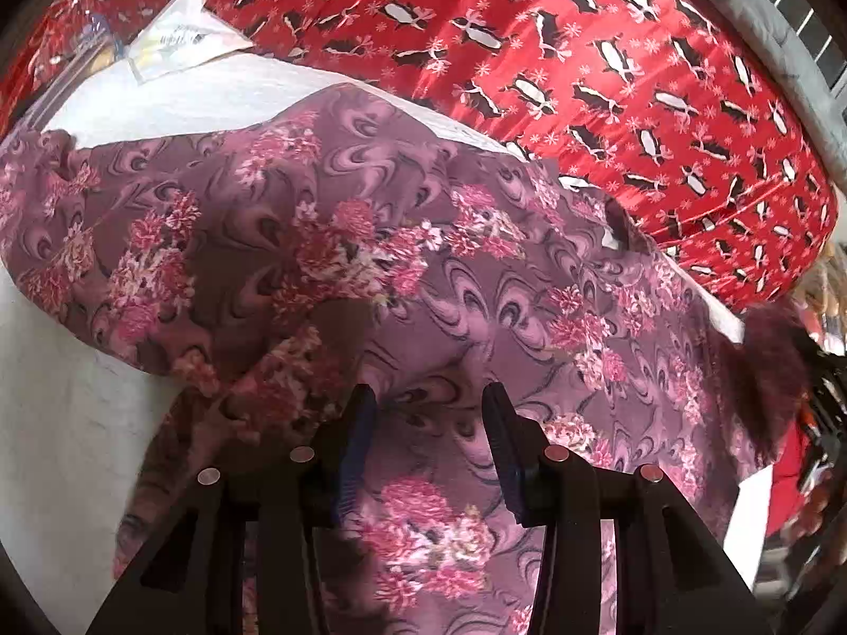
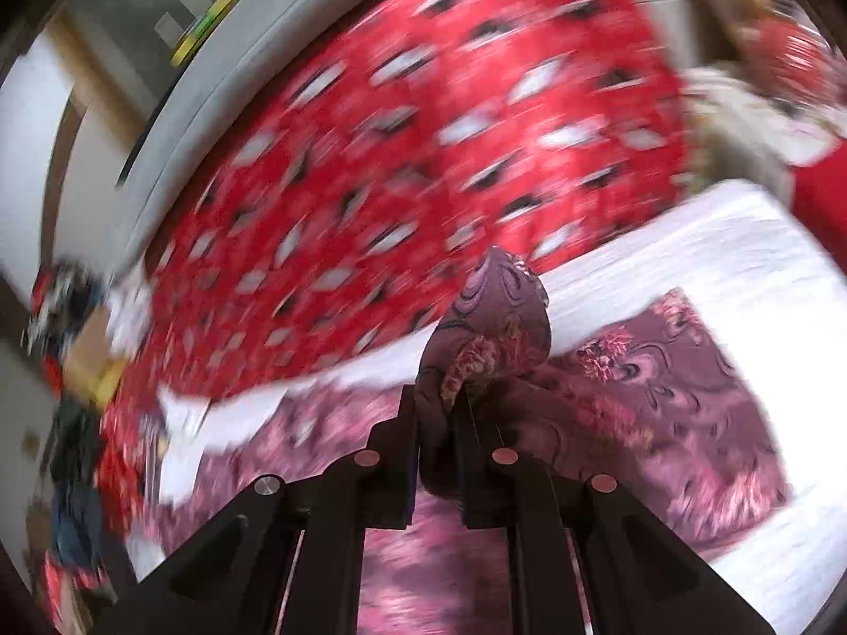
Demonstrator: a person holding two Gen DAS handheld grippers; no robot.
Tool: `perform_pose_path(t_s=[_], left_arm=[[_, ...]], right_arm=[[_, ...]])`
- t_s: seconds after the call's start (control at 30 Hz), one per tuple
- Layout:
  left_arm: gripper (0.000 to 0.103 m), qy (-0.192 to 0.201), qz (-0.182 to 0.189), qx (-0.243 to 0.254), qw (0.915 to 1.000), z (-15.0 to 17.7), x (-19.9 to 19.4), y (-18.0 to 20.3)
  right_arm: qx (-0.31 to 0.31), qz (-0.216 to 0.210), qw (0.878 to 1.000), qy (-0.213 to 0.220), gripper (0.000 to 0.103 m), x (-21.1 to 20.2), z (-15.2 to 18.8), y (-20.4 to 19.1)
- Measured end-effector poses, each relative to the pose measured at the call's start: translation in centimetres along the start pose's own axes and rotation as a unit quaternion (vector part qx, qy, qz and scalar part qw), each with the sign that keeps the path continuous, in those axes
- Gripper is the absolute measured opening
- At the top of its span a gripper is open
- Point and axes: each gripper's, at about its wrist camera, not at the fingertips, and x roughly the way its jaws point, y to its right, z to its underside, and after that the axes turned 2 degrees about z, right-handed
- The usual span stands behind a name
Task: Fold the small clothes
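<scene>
surface: white sheet point(image 1: 63, 423), red patterned cloth point(image 1: 582, 53) at 12 o'clock
garment: mauve floral cloth point(image 1: 328, 222), long axis 10 to 4 o'clock
left gripper point(image 1: 429, 397): jaws apart, over cloth
right gripper point(image 2: 439, 397): clamped on a cloth fold

One mauve floral garment point(image 1: 328, 243), one red patterned spread point(image 1: 609, 79), one white sheet point(image 1: 58, 423) and one clear plastic packet point(image 1: 180, 37) are counted.

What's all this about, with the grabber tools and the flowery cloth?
A person is folding a small purple floral garment on a white sheet spread over a red patterned bedcover, working a two-finger gripper in each hand. The right gripper is shut on a bunched edge of the garment, lifted clear of the sheet. The left gripper hangs over another part of the same cloth with its fingers apart, gripping nothing. The fold is under way, not finished.
</scene>
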Motion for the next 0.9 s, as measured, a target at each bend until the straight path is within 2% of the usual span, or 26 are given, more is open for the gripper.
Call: perform_pose_path(t_s=[0.2,0.33,0.43,0.5,0.53,0.57,0.6,0.67,0.77,0.87,0.9], left_arm=[[0.042,0.019,0.009,-0.007,0.9998,-0.9,-1.7,-1.9],[0.043,0.02,0.048,-0.035,0.998,-1.3,-2.8,-3.6],[0.048,0.017,0.084,-0.056,0.9947,-1.3,-3.1,-4.6],[0.054,0.01,0.109,-0.066,0.9918,-1.4,-3.0,-4.9],[0.059,0.006,0.119,-0.069,0.9905,-1.5,-2.8,-4.9],[0.062,0.001,0.131,-0.07,0.9889,-1.6,-2.5,-4.9],[0.07,-0.005,0.142,-0.072,0.9873,-1.7,-2.1,-4.8],[0.077,-0.024,0.158,-0.079,0.984,-1.5,-0.7,-4.4],[0.077,-0.053,0.165,-0.089,0.9808,-1.6,1.9,-3.8],[0.079,-0.014,0.147,-0.084,0.9855,-1.9,2.4,-2.1],[0.071,-0.005,0.151,-0.084,0.9849,-1.9,2.5,-1.5]], right_arm=[[-0.079,-0.042,0.994,-0.055,0.014,4.5,4.2,-10.0],[-0.103,-0.076,0.986,-0.104,0.019,7.7,8.0,-15.0],[-0.118,-0.097,0.975,-0.162,0.022,9.6,11.9,-16.9],[-0.126,-0.102,0.968,-0.192,0.031,9.8,13.9,-17.2],[-0.126,-0.11,0.966,-0.197,0.031,9.4,14.4,-17.2],[-0.122,-0.117,0.965,-0.199,0.031,8.8,14.6,-16.9],[-0.118,-0.121,0.966,-0.197,0.035,8.0,14.8,-16.4],[-0.113,-0.112,0.969,-0.188,0.043,6.4,14.8,-15.3],[-0.093,-0.093,0.977,-0.17,0.045,3.7,14.2,-12.1],[-0.055,-0.071,0.984,-0.157,0.045,1.1,13.2,-8.1],[-0.044,-0.065,0.985,-0.15,0.045,0.5,12.9,-7.3]])
